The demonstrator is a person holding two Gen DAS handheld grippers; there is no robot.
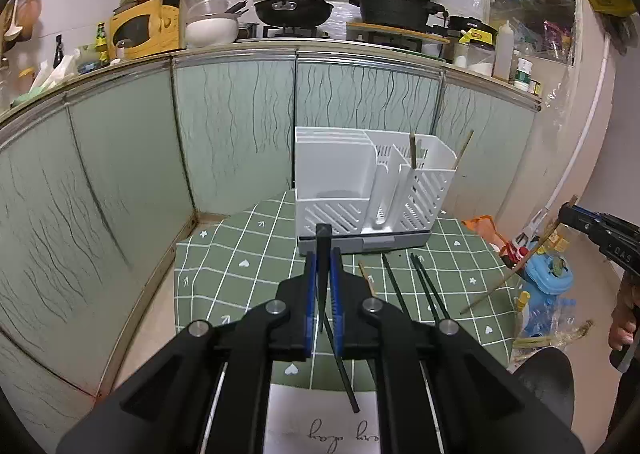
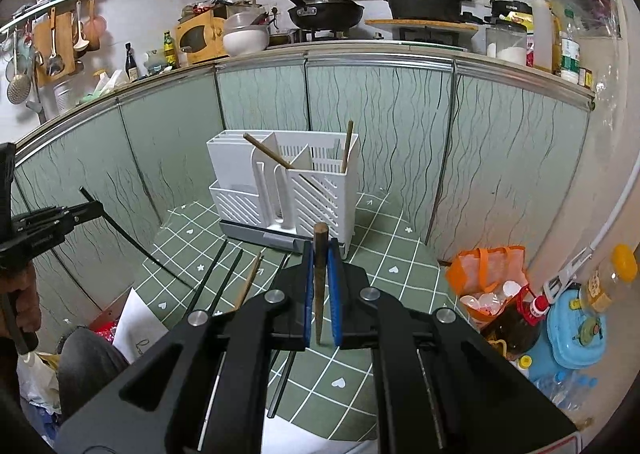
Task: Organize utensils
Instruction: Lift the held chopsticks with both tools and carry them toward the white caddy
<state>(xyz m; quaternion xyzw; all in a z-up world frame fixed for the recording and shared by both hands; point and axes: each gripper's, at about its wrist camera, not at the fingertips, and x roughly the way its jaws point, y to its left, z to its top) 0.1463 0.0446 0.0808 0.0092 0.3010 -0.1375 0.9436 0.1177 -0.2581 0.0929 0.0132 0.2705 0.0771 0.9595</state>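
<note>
At the left, pale green cabinet doors (image 1: 100,189) with dark wavy lines curve round under a metal-edged counter crowded with a yellow microwave (image 1: 140,27), a white bowl (image 1: 212,27) and a black wok (image 1: 294,9) on the stove beneath a dark hood. In front stands a low table under a green checked cloth (image 1: 240,254) with white hearts. The left gripper (image 1: 323,278) has its jaws clamped on a black chopstick (image 1: 323,254), lifted off the cloth. Behind it, at the far edge of the table, stands the white utensil holder (image 1: 360,181) with two wooden chopsticks in its slotted right compartment. More chopsticks (image 1: 420,286) lie loose on the cloth just before it. The right gripper (image 2: 320,282) is pinched on a wooden chopstick (image 2: 320,254). On the floor to the right sit an orange bag (image 2: 488,270) and a blue container (image 2: 580,330).
</note>
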